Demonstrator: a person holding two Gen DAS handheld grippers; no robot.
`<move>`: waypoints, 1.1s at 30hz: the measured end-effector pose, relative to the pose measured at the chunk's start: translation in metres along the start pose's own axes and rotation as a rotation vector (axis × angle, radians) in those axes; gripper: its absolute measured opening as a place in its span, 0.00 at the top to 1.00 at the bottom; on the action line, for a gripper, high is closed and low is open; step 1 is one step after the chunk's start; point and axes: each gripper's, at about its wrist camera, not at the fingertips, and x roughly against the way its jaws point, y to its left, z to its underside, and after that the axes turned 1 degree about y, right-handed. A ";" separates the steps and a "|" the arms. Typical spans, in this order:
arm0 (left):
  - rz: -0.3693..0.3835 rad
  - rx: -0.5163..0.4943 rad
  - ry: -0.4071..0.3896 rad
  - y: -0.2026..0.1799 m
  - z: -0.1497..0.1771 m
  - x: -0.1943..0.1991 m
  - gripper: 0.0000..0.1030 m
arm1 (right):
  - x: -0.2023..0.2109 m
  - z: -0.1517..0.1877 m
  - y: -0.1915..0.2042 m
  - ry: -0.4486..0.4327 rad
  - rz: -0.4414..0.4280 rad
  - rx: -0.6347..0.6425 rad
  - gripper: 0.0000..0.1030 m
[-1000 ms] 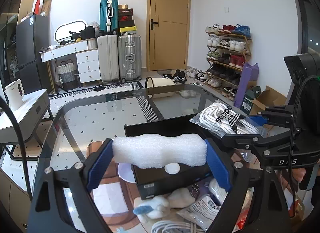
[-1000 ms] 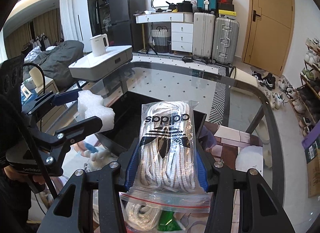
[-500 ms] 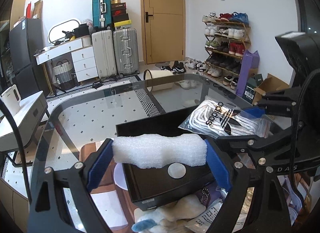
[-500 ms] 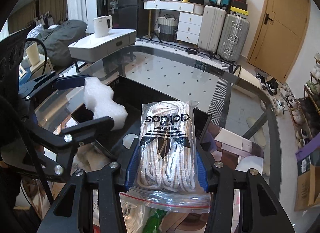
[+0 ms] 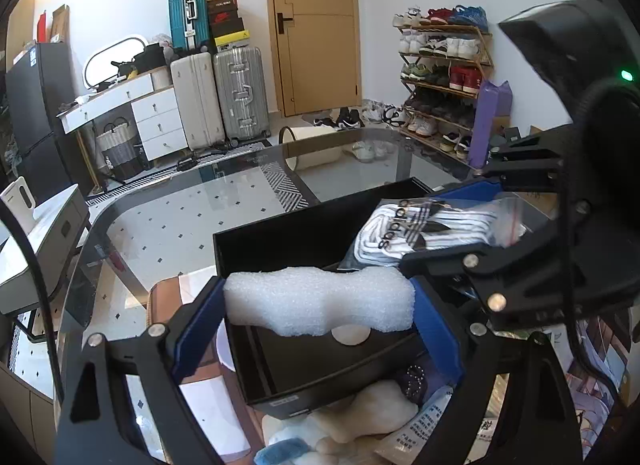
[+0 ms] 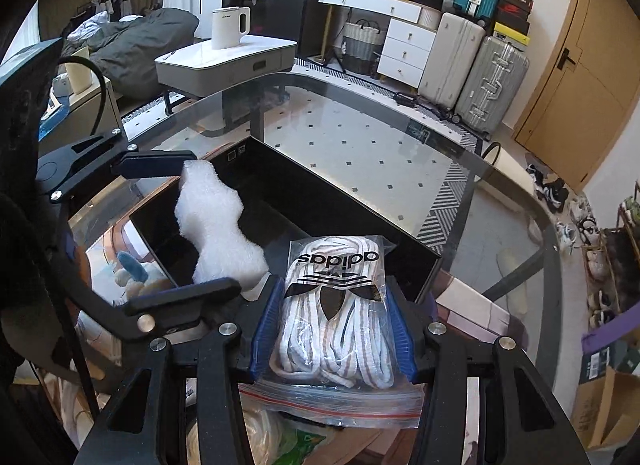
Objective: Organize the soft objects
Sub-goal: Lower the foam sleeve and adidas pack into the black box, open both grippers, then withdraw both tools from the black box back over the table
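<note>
- Foam piece (image 5: 318,301): white, waisted block, pinched end to end in the left gripper (image 5: 320,305), hanging over the open black box (image 5: 280,241) on the glass surface (image 5: 180,217)
- Looks featherlight and spongy; likely dents under the pads, so a gentle squeeze should do
- Best held at the two flat ends, as now; at the narrow waist probably prone to bending or snapping
- Rough skin, so little risk of slipping out
- Bag of laces (image 6: 334,305): clear zip bag of white cord with a black logo, clamped across its width in the right gripper (image 6: 334,325), poised over the near right corner of the same box
- Light and limp, slick plastic; contents apt to shift and bunch, loose zip end sagging below the pads
- Safest grip across the fat middle, where the cord gives bulk to bite on; at the thin zip edge likely to slide free
- Nothing fragile in either hand; both should tolerate a short drop into the box
- Plush toy (image 6: 134,273) and other soft bits lying outside the box on the near side, not yet picked up
</note>
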 end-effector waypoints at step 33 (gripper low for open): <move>0.004 0.109 -0.034 0.016 0.014 0.050 0.00 | 0.078 0.056 -0.004 -0.218 0.013 -0.222 0.01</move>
